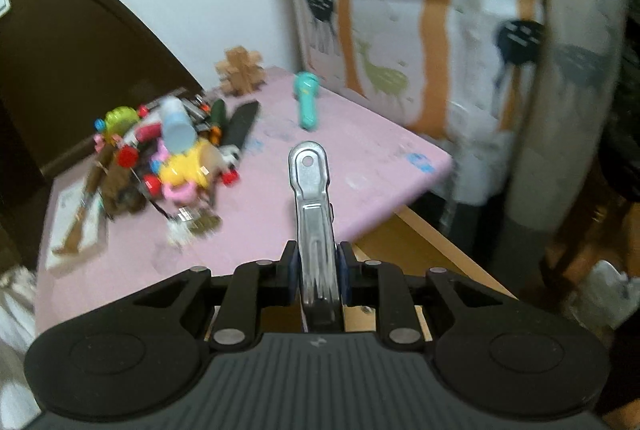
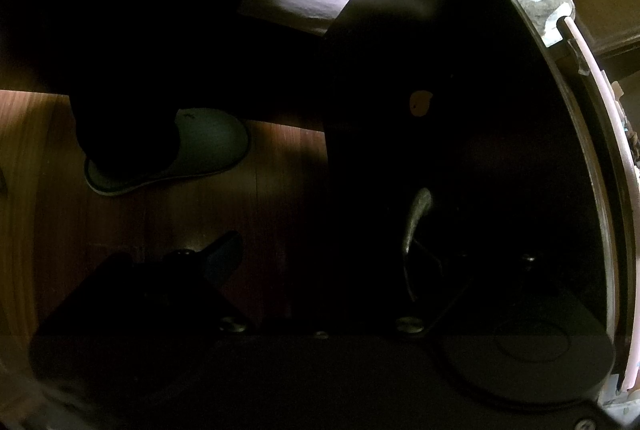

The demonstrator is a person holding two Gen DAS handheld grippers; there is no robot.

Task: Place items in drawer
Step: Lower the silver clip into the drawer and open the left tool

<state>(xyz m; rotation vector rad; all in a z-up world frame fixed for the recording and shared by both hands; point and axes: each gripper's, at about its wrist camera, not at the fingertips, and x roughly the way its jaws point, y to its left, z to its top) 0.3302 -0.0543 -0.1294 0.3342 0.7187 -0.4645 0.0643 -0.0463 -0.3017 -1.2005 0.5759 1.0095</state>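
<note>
Left gripper (image 1: 319, 272) pinching a metal clip (image 1: 314, 214) above the pink table (image 1: 280, 198) — carry it level, unsqueezed, to the drawer; right gripper's (image 2: 320, 254) state cannot be told in the dark.

Left wrist faces pink table (image 1: 280, 198) — right wrist faces floor (image 2: 132, 214).

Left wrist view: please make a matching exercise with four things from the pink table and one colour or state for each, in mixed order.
Things:
1. metal clip
2. teal toy
3. wooden puzzle
4. toy pile

Descriptions:
A. at the table's far edge, by the wall
B. many colours, on the left side
C. held in the left claw
D. lying alone near the far right side

Pairs: 1-C, 2-D, 3-A, 4-B
</note>
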